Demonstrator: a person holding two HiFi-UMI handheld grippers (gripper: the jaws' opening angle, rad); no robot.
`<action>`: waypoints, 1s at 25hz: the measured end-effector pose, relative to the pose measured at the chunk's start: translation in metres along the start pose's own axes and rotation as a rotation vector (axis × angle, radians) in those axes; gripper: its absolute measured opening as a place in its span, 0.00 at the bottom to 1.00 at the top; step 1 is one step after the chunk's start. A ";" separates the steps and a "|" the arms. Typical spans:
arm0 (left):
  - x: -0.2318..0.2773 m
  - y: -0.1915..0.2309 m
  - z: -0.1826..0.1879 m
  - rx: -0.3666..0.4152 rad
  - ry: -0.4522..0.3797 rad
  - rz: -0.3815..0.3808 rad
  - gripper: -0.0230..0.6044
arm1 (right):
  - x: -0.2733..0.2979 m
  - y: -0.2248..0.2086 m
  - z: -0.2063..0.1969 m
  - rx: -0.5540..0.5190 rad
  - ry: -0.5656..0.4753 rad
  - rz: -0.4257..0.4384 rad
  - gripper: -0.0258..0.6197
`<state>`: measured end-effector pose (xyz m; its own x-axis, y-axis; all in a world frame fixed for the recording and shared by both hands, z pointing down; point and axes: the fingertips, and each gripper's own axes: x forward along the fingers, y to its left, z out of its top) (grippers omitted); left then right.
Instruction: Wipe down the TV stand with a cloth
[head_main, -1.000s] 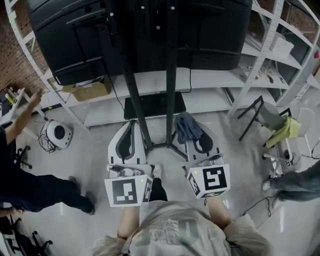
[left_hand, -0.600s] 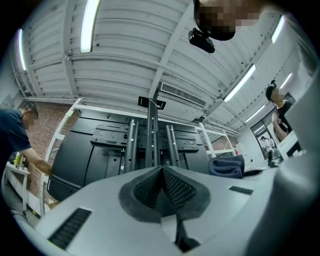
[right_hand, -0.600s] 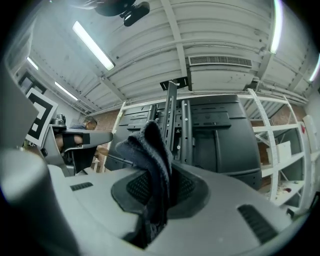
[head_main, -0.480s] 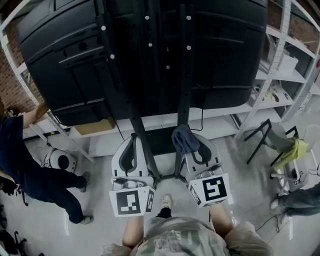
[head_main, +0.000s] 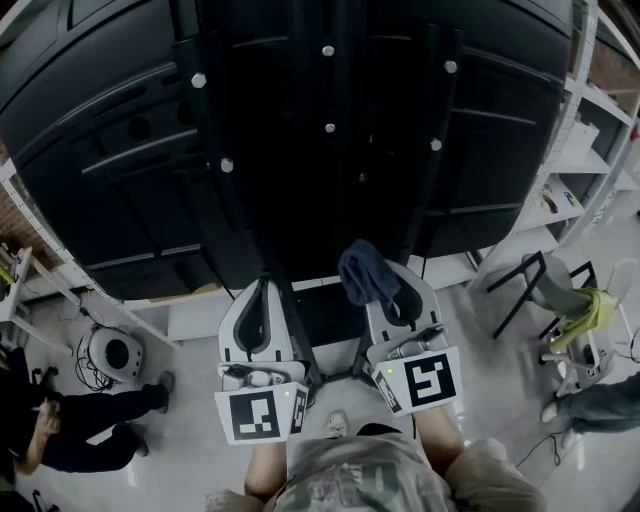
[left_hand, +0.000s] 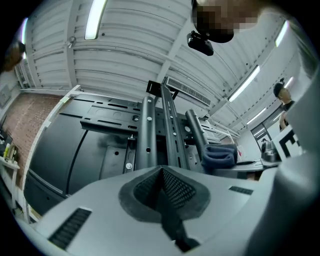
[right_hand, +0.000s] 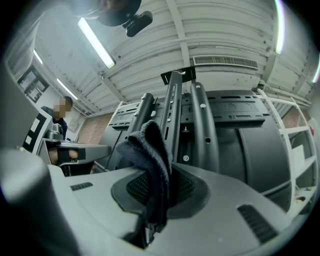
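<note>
Head view dim, grey; black metal TV stand uprights barely separate from large black flat TV back panel behind them. Gripper views brighter: long white ceiling tube lights above uprights glare. Heavy fisheye bending, dark corners, soft foreground.

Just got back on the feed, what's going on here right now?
A person stands close behind a large TV with a gripper in each hand, both raised toward the black uprights of the TV stand. The right gripper is shut on a dark blue cloth, which bunches out above its jaws near the uprights. Whether it touches them can't be told. The left gripper is shut with nothing in it, held alongside the right one.
</note>
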<state>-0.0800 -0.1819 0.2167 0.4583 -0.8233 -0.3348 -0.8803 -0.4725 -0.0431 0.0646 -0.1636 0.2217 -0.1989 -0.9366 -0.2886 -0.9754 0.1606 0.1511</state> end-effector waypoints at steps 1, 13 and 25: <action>0.004 0.001 -0.003 -0.006 0.004 -0.004 0.06 | 0.005 -0.001 -0.002 -0.001 0.005 0.000 0.13; 0.011 0.009 -0.013 -0.005 0.049 0.051 0.06 | 0.026 0.005 -0.002 -0.041 0.019 0.061 0.13; -0.011 0.032 0.009 0.053 0.040 0.160 0.06 | 0.093 0.050 0.203 -0.781 -0.198 -0.063 0.13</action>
<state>-0.1137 -0.1851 0.2109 0.3152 -0.8990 -0.3041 -0.9472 -0.3178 -0.0422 -0.0217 -0.1797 0.0103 -0.2302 -0.8524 -0.4695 -0.6517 -0.2232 0.7249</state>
